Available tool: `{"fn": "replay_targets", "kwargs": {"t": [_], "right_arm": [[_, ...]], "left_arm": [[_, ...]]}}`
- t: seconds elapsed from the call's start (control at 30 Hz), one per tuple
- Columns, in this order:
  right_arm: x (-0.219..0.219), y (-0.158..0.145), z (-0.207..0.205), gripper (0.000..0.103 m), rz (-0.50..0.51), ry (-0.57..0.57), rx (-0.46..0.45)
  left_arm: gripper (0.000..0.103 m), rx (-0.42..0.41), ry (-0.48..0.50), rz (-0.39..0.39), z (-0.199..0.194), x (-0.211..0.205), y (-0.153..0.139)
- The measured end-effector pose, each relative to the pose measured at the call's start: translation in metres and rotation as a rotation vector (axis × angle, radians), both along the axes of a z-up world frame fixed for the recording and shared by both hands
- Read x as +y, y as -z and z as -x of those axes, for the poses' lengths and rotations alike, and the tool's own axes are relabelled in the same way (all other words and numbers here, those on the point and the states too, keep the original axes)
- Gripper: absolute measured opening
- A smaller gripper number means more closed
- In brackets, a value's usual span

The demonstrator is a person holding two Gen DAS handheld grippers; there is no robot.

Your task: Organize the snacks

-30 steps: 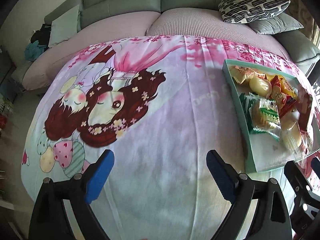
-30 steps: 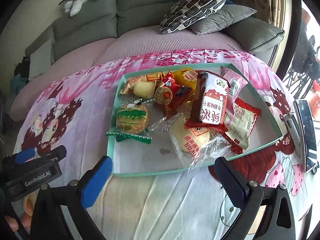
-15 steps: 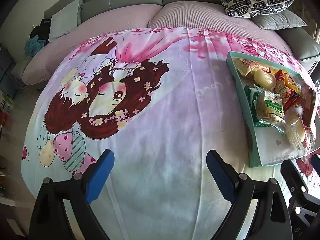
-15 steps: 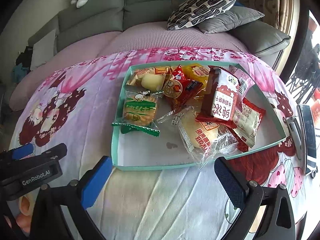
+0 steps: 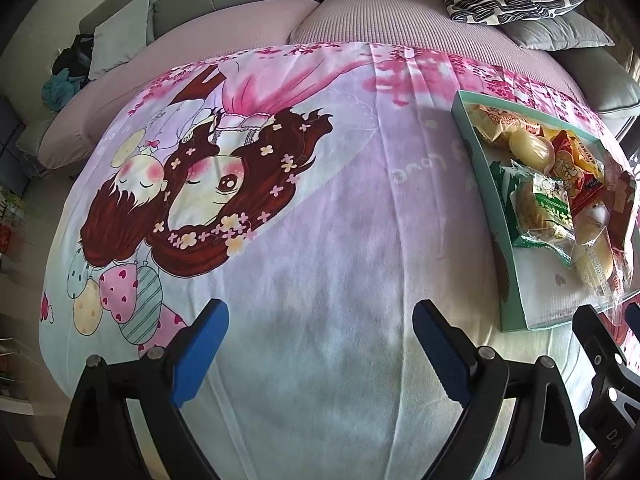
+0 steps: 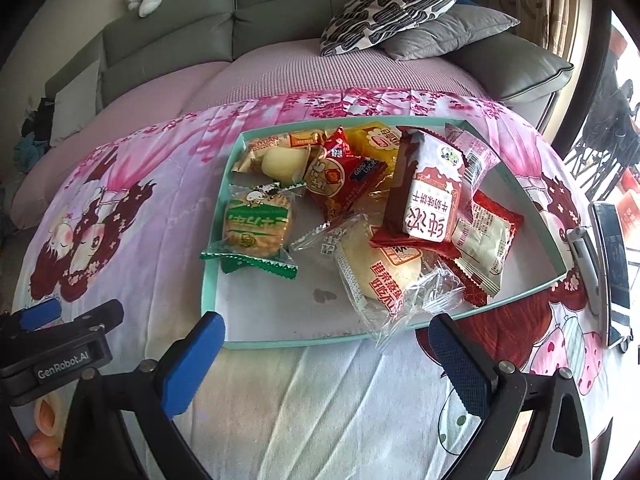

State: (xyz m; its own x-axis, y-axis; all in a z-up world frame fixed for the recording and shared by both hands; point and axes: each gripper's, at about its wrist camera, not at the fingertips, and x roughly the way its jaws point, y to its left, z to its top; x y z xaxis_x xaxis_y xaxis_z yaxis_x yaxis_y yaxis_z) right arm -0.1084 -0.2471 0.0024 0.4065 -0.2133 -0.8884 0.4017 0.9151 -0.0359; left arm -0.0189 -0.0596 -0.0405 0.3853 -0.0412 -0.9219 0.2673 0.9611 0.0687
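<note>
A teal box tray holds several wrapped snacks: a green-wrapped biscuit, a red packet, a red-and-white carton-like pack, a clear-wrapped bun that overhangs the near rim. My right gripper is open and empty, just short of the tray's near rim. My left gripper is open and empty over the bare blanket, left of the tray. The left gripper also shows at the right wrist view's left edge.
The tray lies on a pink cartoon blanket over a low table. A grey sofa with patterned cushions stands behind. A phone on a stand sits at the right edge of the blanket.
Both grippers have pulled back and risen slightly, so the tray sits a little farther off in both views. Jaws stay open.
</note>
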Motion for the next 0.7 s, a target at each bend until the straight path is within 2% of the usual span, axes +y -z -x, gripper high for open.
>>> {"fn": "replay_targets", "kwargs": {"t": [0.7], "right_arm": [[-0.0024,0.0014,0.0009,0.103,-0.006,0.016,0.008]], "left_arm": [[0.093,0.008,0.017,0.018,0.0008,-0.0008,0.0004]]}}
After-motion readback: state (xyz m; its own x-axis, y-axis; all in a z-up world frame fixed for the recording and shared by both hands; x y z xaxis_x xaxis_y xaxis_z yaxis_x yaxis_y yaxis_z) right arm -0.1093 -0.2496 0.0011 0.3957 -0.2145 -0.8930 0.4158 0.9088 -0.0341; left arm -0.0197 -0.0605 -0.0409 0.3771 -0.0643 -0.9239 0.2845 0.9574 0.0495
